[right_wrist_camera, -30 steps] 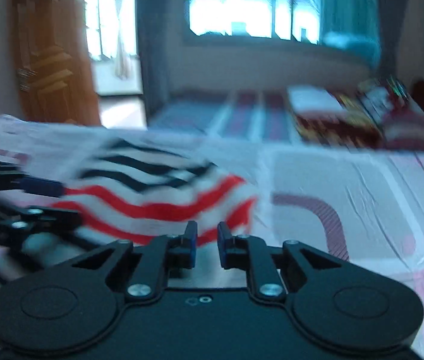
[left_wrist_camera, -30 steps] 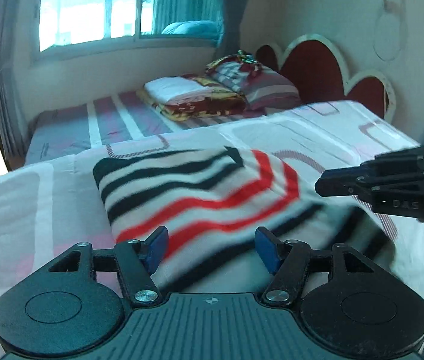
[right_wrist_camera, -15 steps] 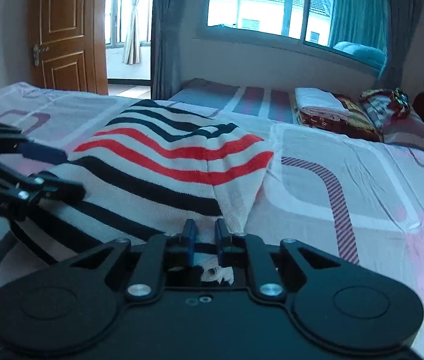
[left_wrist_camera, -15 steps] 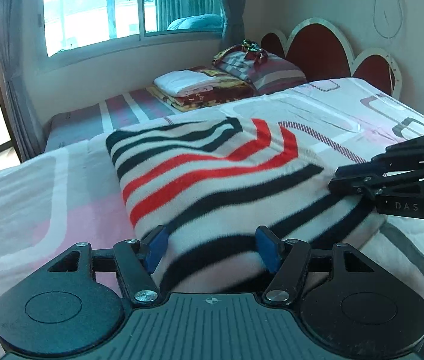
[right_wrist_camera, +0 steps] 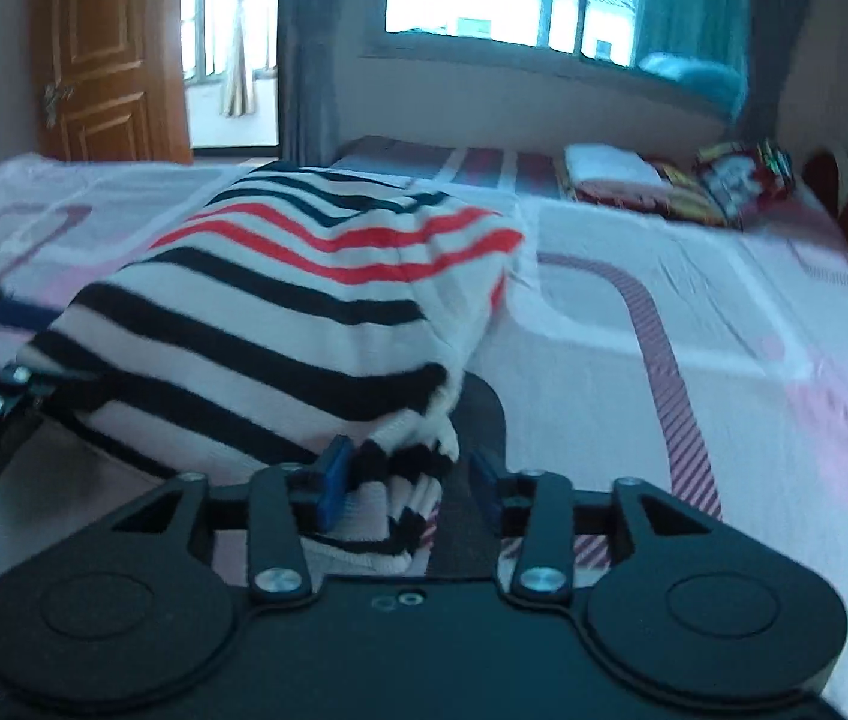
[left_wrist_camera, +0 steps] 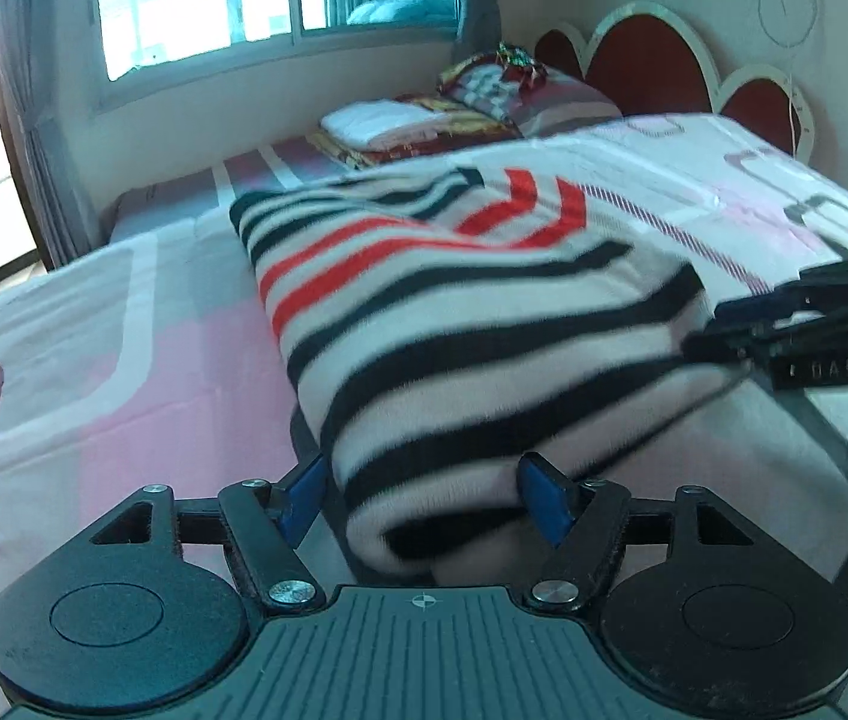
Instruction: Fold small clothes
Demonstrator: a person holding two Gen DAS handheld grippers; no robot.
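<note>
We are looking across a wide bed (left_wrist_camera: 94, 360) with a pink and white sheet, and the far bed by the window carries a pile of bedding (left_wrist_camera: 418, 129). On our bed lies the striped garment (left_wrist_camera: 454, 324), white with black and red bands, folded over into a thick pad with its near edge right in front of us. Our left tongs (left_wrist_camera: 424, 495) stand wide apart around that near folded edge; the blue pads (left_wrist_camera: 547, 501) sit on either side of the cloth and do not press it, so they are released. Our right tongs (right_wrist_camera: 406, 474) have just been opening: the bunched corner of the garment sits between the pads, touching the left one, with a gap on the right, so the grip is let go. From each view the other tongs show at the garment's side.
</note>
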